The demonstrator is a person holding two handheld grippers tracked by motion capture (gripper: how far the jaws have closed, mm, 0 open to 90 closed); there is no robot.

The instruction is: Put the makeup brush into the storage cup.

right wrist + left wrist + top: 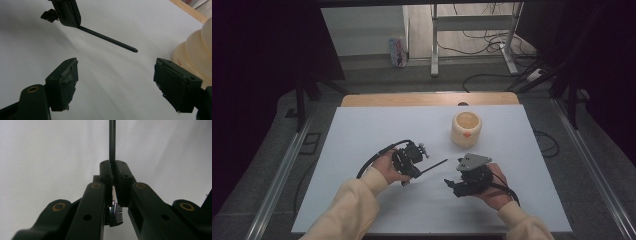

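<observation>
A thin black rod (434, 166) sticks out to the right of my left gripper (418, 172), which is shut on its near end. In the left gripper view the pads (106, 173) press together on the rod (112, 140), which runs straight up from them. My right gripper (450, 185) lies low over the white sheet, jaws pointing left and standing wide open with nothing between them. The right gripper view has its own gripper (115, 82) open below the rod's free tip (133, 50). The left gripper (66, 12) sits at that view's top left.
A cream ribbed cup (466, 128) with a red mark stands behind the right gripper, close to the right jaw in the right gripper view (197, 50). The white sheet (362, 130) covers a wooden table (387, 99). Desk legs and cables lie beyond.
</observation>
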